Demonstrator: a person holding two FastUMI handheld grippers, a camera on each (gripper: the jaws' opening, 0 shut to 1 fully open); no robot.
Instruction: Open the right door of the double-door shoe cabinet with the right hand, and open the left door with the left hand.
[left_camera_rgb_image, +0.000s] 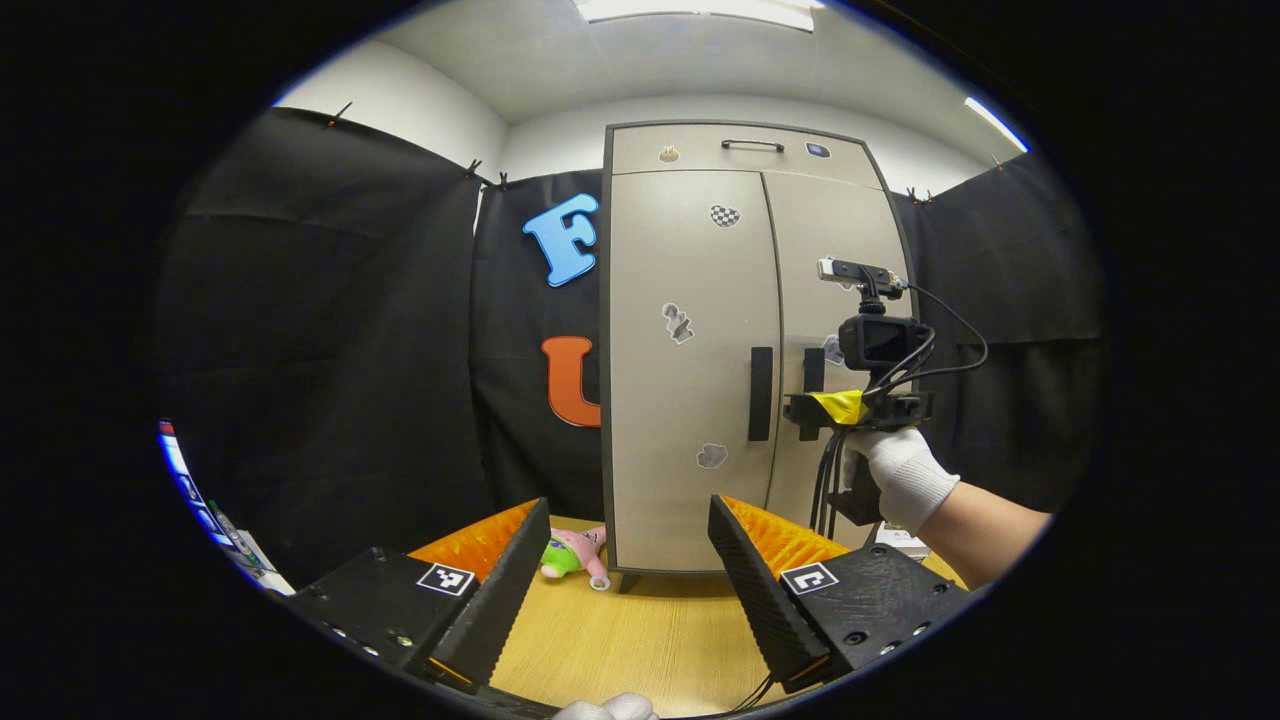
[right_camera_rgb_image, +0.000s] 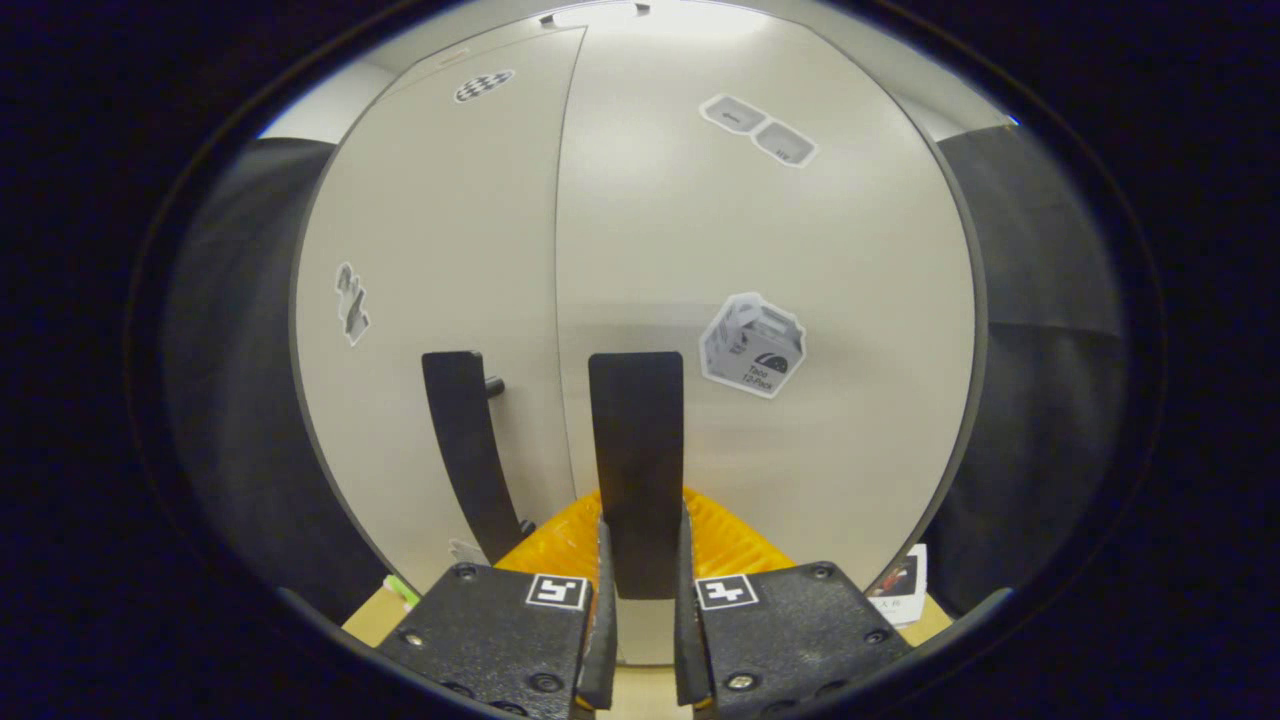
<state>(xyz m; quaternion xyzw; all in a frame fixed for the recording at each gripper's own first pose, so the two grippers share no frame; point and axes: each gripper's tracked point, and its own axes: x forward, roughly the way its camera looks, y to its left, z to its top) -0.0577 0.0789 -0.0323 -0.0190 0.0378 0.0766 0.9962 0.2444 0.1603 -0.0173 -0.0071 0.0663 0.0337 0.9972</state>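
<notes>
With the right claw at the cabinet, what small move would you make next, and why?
Probably draw the right claw straight back. Its fingers look closed on the right door's handle, and both doors appear shut, seam flush. The left claw hangs open, well short of the left handle, so it would follow afterwards.

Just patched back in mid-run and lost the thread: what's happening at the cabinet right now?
A person holds a gripper in each hand before the shoe cabinet. The right gripper is clamped on the right door's handle, with both fingers against it; the doors look closed. The left gripper hangs back, open, holding nothing, with the left door's handle untouched. A plush toy lies on the wooden floor by the cabinet.
</notes>
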